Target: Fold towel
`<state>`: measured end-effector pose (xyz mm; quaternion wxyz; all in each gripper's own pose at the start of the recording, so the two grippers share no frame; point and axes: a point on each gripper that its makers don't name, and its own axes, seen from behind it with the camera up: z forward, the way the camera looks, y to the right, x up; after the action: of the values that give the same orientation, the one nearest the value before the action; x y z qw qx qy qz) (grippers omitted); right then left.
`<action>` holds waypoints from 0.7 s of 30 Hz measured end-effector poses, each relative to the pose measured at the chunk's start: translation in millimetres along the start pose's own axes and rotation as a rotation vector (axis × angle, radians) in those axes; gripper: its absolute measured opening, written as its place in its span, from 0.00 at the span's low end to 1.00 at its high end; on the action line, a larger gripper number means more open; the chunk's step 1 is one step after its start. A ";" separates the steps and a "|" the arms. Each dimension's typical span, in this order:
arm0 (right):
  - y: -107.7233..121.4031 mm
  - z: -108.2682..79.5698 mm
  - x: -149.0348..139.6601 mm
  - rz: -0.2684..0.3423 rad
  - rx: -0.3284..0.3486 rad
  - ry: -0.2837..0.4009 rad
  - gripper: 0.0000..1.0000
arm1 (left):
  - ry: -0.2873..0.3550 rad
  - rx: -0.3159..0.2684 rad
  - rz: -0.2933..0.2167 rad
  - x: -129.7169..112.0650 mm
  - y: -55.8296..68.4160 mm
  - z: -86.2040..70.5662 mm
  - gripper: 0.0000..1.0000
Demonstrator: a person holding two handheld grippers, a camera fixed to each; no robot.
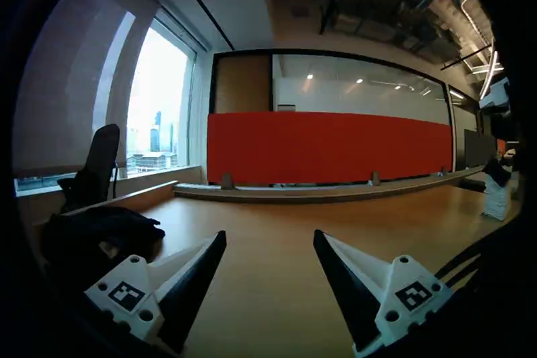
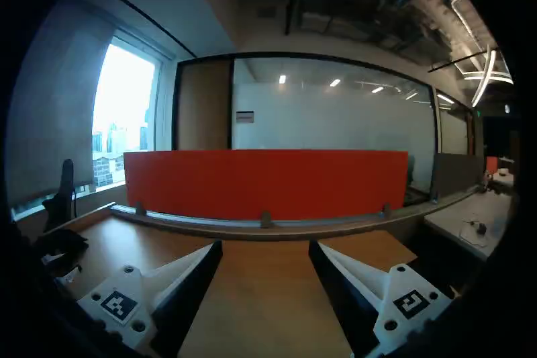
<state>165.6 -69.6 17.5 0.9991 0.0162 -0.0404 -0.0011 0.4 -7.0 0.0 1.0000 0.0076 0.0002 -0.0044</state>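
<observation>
Towel (image 1: 101, 234) (dark heap, unsure) on desk (image 1: 282, 291); left hand-held gripper (image 1: 268, 233), right hand-held gripper (image 2: 265, 244) open, empty.

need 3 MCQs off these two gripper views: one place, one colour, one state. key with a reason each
1. In the left gripper view, where is the dark bundle on the desk?
A. at the left
B. dead centre
C. up on the window sill

2. What colour is the divider panel?
A. blue
B. red
C. green

3. How does the left gripper stand?
A. shut on the bundle
B. shut on nothing
C. open, holding nothing

Key:
1 A, it sits on the desk at the left, on the window side.
2 B, a red band runs along the desk's far edge in both views.
3 C, bare desk shows between its parted fingers.
</observation>
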 end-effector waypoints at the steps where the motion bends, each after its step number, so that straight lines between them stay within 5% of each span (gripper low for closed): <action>1: 0.0 0.2 -0.2 -0.001 0.000 -0.001 1.00 | 0.000 0.000 0.001 -0.1 0.3 -0.2 0.96; 21: -0.3 4.1 3.0 -0.005 0.003 0.004 1.00 | 0.000 -0.001 0.008 -0.1 1.4 -0.8 0.96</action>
<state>168.2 -70.1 21.8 0.9991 0.0180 -0.0384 -0.0034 0.3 -5.6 -0.8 1.0000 0.0068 0.0000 -0.0004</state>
